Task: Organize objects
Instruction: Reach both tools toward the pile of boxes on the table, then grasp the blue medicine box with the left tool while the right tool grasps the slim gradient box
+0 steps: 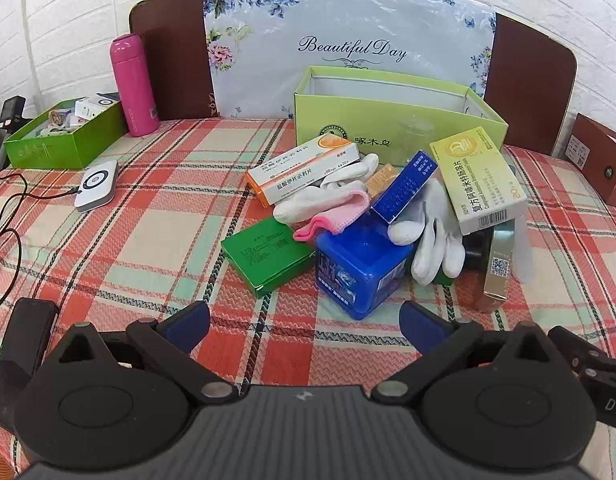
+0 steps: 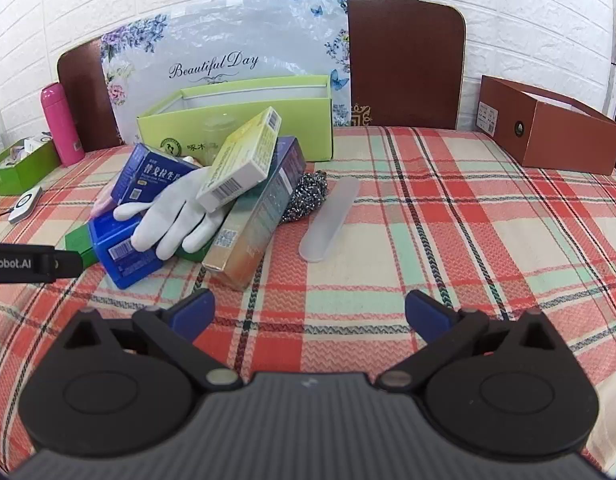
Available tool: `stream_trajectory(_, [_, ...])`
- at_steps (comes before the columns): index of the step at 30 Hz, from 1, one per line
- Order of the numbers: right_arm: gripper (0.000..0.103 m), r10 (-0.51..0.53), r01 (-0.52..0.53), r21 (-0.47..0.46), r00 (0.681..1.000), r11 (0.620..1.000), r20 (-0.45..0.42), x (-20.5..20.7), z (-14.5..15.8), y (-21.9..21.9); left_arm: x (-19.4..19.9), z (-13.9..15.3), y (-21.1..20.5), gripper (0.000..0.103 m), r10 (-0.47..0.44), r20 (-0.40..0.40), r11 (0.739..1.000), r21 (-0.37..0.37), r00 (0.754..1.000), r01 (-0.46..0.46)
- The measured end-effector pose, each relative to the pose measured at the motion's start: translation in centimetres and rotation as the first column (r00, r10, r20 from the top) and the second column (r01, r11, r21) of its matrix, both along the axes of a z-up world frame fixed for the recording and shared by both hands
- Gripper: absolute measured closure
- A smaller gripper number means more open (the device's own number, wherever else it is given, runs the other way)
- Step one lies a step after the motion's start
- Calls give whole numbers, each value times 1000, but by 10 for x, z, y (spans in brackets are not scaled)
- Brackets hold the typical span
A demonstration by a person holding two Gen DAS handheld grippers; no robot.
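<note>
Left gripper (image 1: pixel 304 326): jaws spread, holding nothing, above the cloth (image 1: pixel 148 248).
Pile: green box (image 1: pixel 268 254) at 11 o'clock, blue tub (image 1: pixel 357 270) at 12, glove (image 1: pixel 433 236) at 1.
Right gripper (image 2: pixel 309 316): jaws spread, holding nothing.
Frosted case (image 2: pixel 329 220): alone at 12 o'clock.

The right gripper (image 2: pixel 309 314), fingers (image 2: pixel 196 312) spread and empty, hovers over the checked worktop (image 2: pixel 447 240), with a frosted strip (image 2: pixel 327 220) right of the heap of boxes (image 2: pixel 236 160) and a white glove (image 2: pixel 176 216).
</note>
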State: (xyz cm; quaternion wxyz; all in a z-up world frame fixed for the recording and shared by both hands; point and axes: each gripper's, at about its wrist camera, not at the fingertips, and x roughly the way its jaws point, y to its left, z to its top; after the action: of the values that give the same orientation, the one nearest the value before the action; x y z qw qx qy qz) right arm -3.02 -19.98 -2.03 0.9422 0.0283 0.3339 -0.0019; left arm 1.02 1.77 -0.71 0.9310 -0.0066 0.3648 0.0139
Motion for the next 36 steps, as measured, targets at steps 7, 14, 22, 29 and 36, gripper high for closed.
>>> stream_trajectory(7, [0,3,-3,0,1000,1000,-13,2,-4,1,2,-2,2,0,-2,-8,1000,-8,1000,2])
stream_trajectory(14, [0,5,-5,2,1000,1000,-24,5,-7,1,3,-3,1,0,-9,-9,1000,-16,1000,9])
stream_trajectory(22, [0,50,-50,2,999,999,-7,18,-11,8,14,18,-5,0,-68,73,997,-23,995,69])
stream_trajectory(29, [0,143,-142,-27,989,989,43,50,-21,35,45,35,-24,4,-171,141,983,-47,975,179])
stream_trajectory(36, [47,169,-170,48,985,984,30,81,-36,40,88,17,-44,47,-266,68,962,-51,962,269])
